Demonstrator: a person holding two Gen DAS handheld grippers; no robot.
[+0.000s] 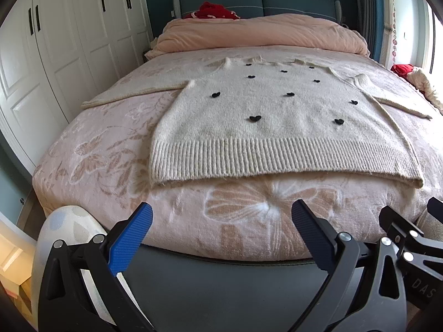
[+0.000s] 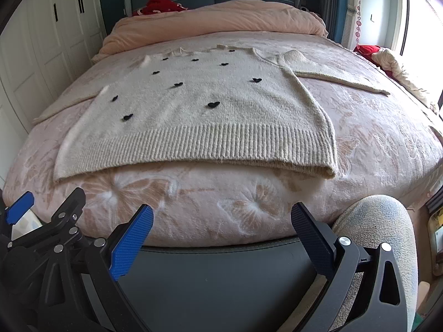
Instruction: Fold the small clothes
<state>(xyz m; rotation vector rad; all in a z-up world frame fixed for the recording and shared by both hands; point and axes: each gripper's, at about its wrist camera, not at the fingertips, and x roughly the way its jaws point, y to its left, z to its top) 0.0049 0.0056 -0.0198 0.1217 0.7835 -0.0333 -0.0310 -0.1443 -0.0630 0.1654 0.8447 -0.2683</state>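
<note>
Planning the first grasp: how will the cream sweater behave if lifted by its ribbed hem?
The cream sweater looks like soft knit lying limp on the bedspread, so it will likely droop. Its ribbed hem seems thick, probably easy to pinch. The sleeves would likely trail.

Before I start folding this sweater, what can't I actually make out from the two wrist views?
- Sweater back: both views, hidden against the bedspread.
- Left sleeve cuff: right wrist view, blends into the bedspread at the far left.
- Neckline: both views, far off and flattened by the fisheye, too small to read.
- Pile beside the window: both views, cut off by the right edge.
- Left gripper and right gripper: open, touching nothing.
</note>
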